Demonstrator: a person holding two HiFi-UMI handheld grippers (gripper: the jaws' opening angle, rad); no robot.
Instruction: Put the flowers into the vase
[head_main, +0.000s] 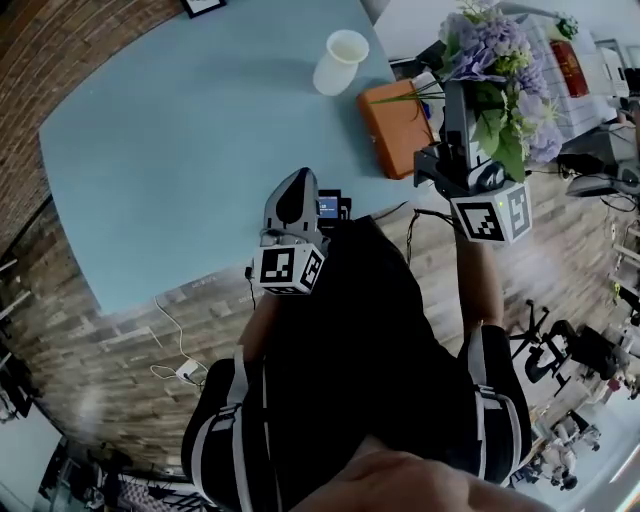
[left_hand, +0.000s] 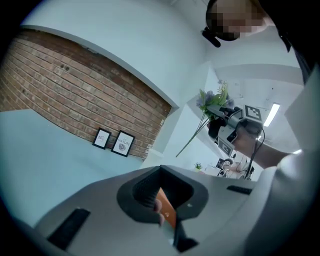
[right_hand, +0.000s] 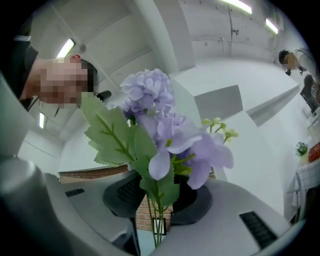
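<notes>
Close to the body, left gripper (head_main: 295, 190) hangs at the near edge of the table (head_main: 180, 150), fingers narrowly apart, nothing between them. Right gripper (head_main: 460, 105) is raised beside the table's right edge, fingers clamped on the green stems of the flowers (head_main: 495, 60); purple heads up, bunch in the air. Next to it, an orange box (head_main: 392, 125) lies at the table's right edge. Farther on, the white vase (head_main: 340, 62) stands upright and looks empty. Judgement: pickup done; what's left is carrying the bunch across and lowering the stems in. Farthest, two framed prints (left_hand: 114, 141) lean against the brick wall.
</notes>
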